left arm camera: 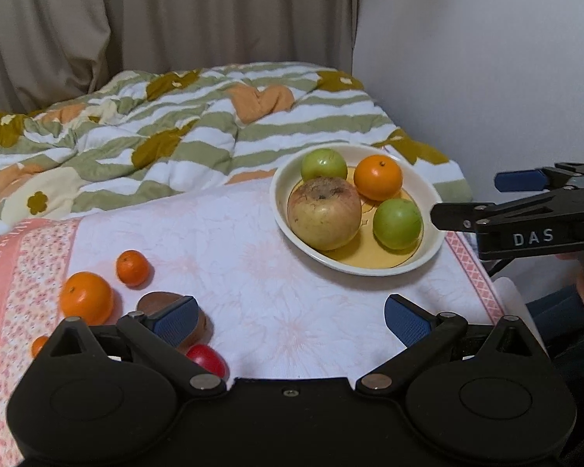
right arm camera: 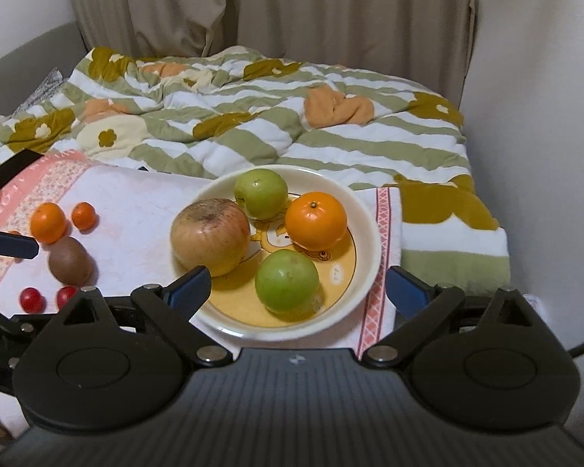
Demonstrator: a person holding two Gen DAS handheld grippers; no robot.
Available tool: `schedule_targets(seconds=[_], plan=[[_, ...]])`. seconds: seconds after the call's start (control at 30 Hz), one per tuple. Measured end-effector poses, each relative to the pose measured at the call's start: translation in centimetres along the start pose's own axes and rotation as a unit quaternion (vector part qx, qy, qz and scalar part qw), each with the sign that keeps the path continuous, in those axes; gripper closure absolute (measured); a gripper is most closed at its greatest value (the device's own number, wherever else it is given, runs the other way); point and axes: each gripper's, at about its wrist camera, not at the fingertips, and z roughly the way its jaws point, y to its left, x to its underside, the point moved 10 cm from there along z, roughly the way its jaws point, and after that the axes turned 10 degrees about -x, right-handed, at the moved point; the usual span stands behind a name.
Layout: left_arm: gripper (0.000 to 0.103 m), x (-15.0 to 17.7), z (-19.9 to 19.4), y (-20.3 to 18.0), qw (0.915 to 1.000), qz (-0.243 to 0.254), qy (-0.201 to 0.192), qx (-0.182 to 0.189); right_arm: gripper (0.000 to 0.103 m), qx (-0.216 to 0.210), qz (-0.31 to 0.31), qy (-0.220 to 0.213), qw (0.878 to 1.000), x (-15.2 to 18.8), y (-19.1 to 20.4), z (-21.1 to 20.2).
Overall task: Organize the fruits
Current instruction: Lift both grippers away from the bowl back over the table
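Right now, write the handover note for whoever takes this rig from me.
Left claw: open, empty, above the towel.
Right claw: open, empty, over the near rim of the plate.
Done: big apple, two green fruits and one orange lie in the plate.
Left: two oranges, the kiwi and two small red fruits lie loose on the towel on the left. A further small orange fruit shows at the left claw's edge.
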Motion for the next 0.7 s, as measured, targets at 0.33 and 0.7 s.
schedule_targets(seconds=[0.33, 0.7], plan=[[0.000, 1.7, -5.2, 2.7, 0.9988, -0.027, -0.024, -0.033, 0.000, -0.010, -0.004, -0.024, 1.000, 0.1, 3.2, -5.5], [0.000, 4.2, -9.4, 10.5, 0.9936, -0.064, -0.053, -0.077, 0.000, -0.017, 0.014, -0.043, 0.999, 0.1, 9.1, -8.4]])
